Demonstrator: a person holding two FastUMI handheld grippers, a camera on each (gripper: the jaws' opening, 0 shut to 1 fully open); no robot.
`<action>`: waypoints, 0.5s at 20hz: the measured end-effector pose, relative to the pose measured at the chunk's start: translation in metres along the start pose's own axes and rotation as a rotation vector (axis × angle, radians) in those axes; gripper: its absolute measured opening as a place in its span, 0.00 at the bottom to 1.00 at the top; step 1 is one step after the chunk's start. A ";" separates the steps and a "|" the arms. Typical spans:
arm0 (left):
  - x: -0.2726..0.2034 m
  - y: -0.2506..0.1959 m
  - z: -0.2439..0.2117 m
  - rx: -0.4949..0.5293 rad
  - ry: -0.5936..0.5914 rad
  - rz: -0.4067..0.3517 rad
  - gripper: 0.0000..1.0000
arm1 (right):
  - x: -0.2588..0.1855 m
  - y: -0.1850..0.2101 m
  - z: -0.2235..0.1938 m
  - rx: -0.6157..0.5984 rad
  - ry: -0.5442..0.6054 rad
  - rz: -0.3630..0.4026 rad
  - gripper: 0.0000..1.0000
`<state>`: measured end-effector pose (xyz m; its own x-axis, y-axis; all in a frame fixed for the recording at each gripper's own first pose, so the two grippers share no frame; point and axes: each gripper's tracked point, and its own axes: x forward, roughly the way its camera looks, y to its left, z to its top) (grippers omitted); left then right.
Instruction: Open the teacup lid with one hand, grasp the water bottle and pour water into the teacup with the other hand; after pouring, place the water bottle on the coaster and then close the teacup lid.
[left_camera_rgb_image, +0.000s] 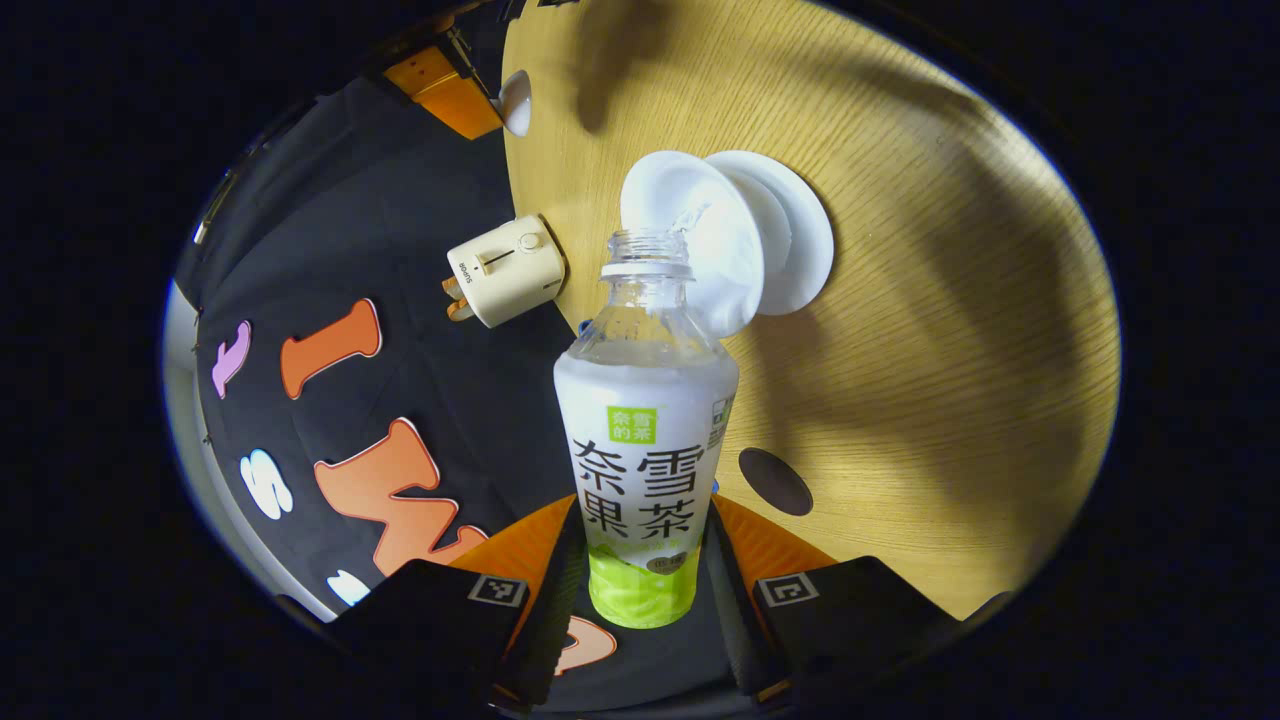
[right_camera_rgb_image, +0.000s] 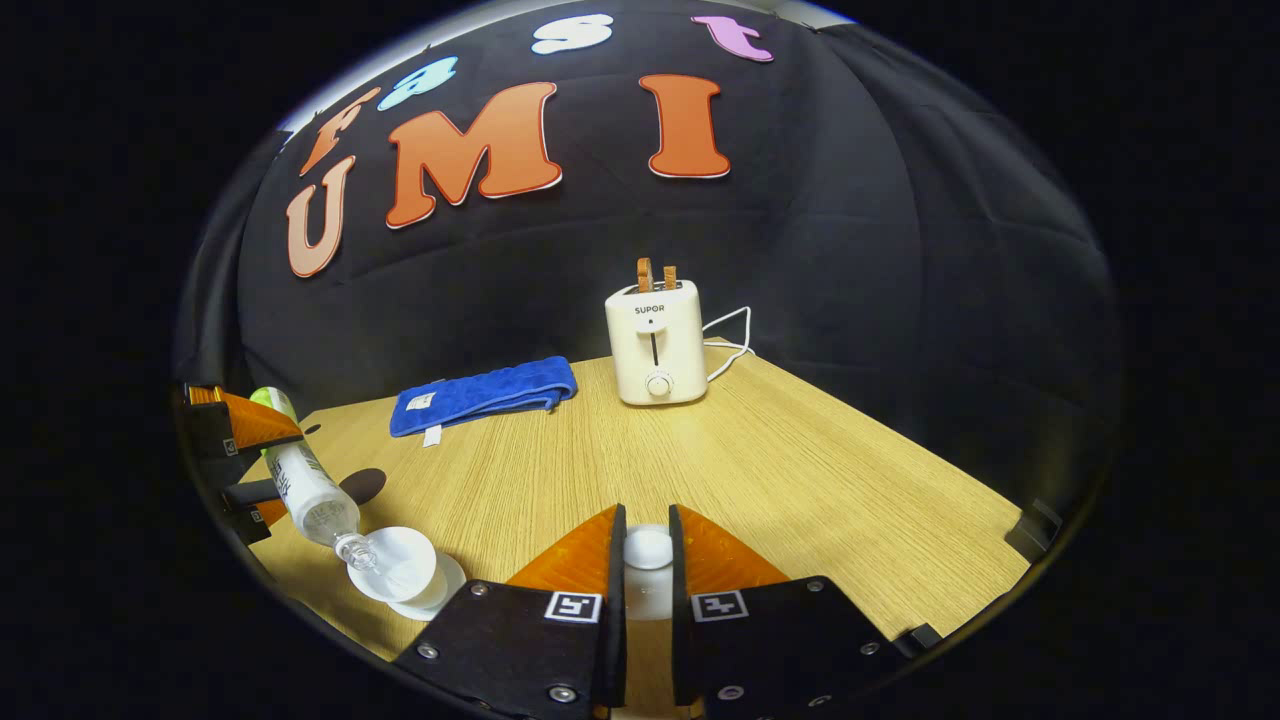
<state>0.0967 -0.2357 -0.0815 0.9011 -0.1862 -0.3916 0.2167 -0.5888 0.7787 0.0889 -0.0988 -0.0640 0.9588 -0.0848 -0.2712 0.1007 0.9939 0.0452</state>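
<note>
My left gripper is shut on the water bottle, which has a white and green label and no cap. The bottle is tipped with its mouth over the open white teacup, and water runs from the mouth into it. The cup stands on a white saucer. In the right gripper view the tilted bottle, cup and left gripper appear at the lower left. My right gripper is shut on the white teacup lid, held above the table. A dark round coaster lies beside the cup.
A cream toaster with a white cable stands at the back of the wooden table. A folded blue towel lies to its left near the wall. The coaster sits just behind the bottle.
</note>
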 end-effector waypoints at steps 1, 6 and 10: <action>0.000 0.001 -0.001 0.003 -0.001 0.003 0.67 | 0.000 0.000 0.000 0.002 0.001 -0.001 0.18; 0.002 -0.005 0.004 -0.068 -0.017 -0.010 0.69 | 0.000 -0.002 0.001 0.013 0.002 0.000 0.18; 0.000 -0.010 0.009 -0.224 -0.036 -0.026 0.67 | 0.000 -0.002 0.000 0.017 0.003 0.003 0.18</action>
<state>0.0911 -0.2373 -0.0940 0.8813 -0.2035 -0.4266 0.3209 -0.4049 0.8562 0.0889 -0.1004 -0.0644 0.9581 -0.0820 -0.2744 0.1027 0.9928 0.0621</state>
